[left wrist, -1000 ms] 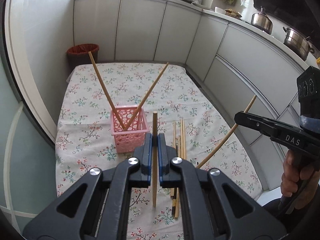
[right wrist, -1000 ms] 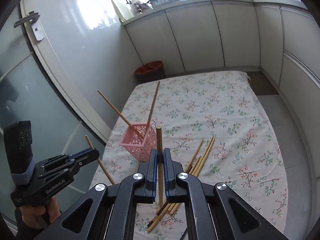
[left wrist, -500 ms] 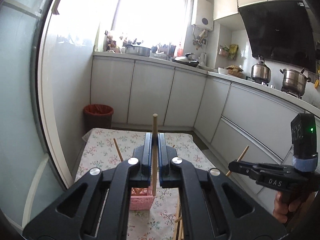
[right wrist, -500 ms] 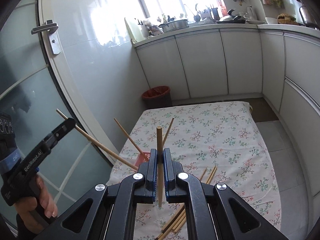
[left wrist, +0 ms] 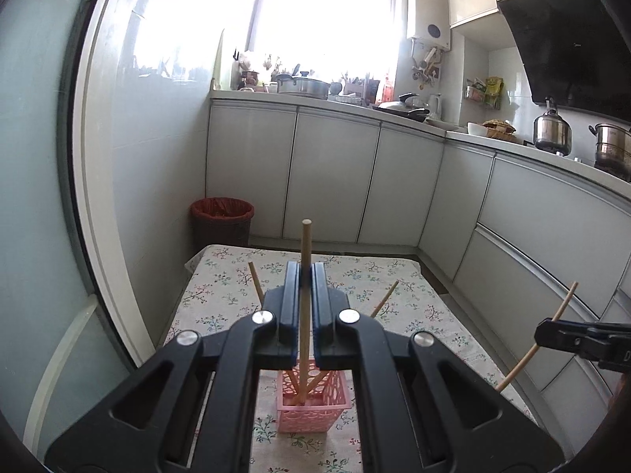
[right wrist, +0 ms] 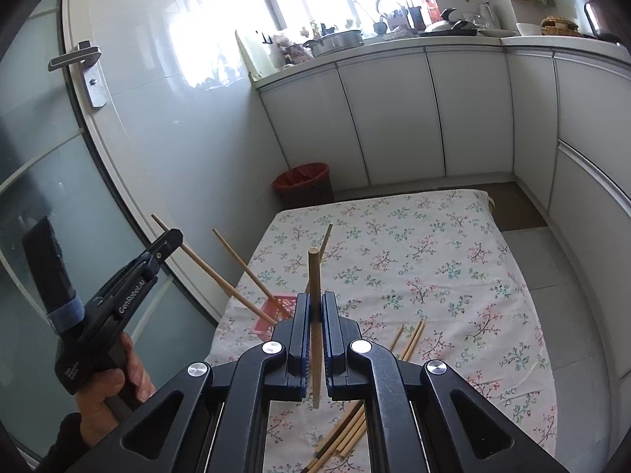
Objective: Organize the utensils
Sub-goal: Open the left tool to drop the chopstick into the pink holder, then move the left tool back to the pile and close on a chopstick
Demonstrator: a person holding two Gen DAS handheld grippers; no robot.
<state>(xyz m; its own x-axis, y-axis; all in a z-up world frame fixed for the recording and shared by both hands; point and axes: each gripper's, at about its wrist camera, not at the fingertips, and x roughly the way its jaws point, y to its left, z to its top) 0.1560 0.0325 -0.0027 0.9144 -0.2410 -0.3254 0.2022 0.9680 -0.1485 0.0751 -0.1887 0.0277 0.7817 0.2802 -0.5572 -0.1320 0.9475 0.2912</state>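
Note:
My left gripper point(left wrist: 304, 276) is shut on a wooden chopstick point(left wrist: 304, 248). The stick's lower tip reaches into the pink basket point(left wrist: 311, 414), which holds two other chopsticks. My right gripper point(right wrist: 315, 303) is shut on another chopstick point(right wrist: 314, 276) and holds it upright above the table. The right gripper also shows in the left wrist view point(left wrist: 542, 333) at the far right with its stick. The left gripper shows in the right wrist view point(right wrist: 173, 235), above the pink basket point(right wrist: 272, 311). Several loose chopsticks point(right wrist: 410, 341) lie on the flowered tablecloth point(right wrist: 434, 260).
A red-lined bin point(left wrist: 222, 222) stands beyond the table's far left corner. White cabinets point(left wrist: 331, 181) run along the back and right. A glass door with a handle point(right wrist: 84, 75) is on the left. Pots point(left wrist: 552, 132) sit on the counter.
My left gripper has come over the pink basket and lowered its chopstick tip into it. My right gripper has tilted down a little and still holds its stick.

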